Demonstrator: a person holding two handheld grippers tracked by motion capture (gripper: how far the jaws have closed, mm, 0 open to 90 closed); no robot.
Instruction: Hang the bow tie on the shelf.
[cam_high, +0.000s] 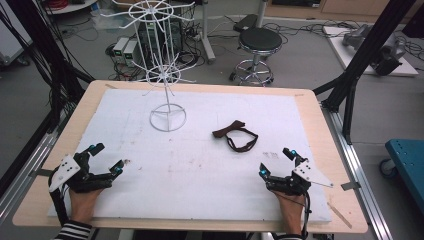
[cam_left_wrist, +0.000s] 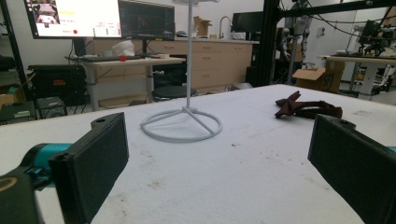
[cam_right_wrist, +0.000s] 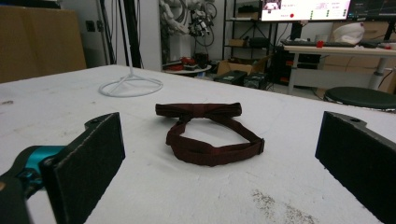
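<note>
- Two black two-jaw grippers resting low at the near edge of the table, each held in a hand coming in from below.
- Left gripper (cam_high: 106, 157) at the near left corner of the white foam sheet (cam_high: 190, 170), jaws spread wide, nothing between them.
- Right gripper (cam_high: 275, 161) at the near right, jaws likewise spread wide and holding nothing, pointed toward the bow tie.
- Striped sleeve (cam_high: 74, 231) at the left wrist.
- Just ahead of the right gripper, well apart from its jaws, dark brown fabric bow tie (cam_right_wrist: 205, 133) lying flat on the foam sheet, bow at the far side, strap looped toward the near side.
- Farther back and left of the bow tie, white wire display stand (cam_high: 167, 75) upright on a ring base, thin arms radiating from its pole at two levels.
- Light wooden table (cam_high: 320, 130) showing as a border around the foam sheet.
- Beyond the table's far edge, black round stool (cam_high: 259, 42) with a chrome base on the floor.
</note>
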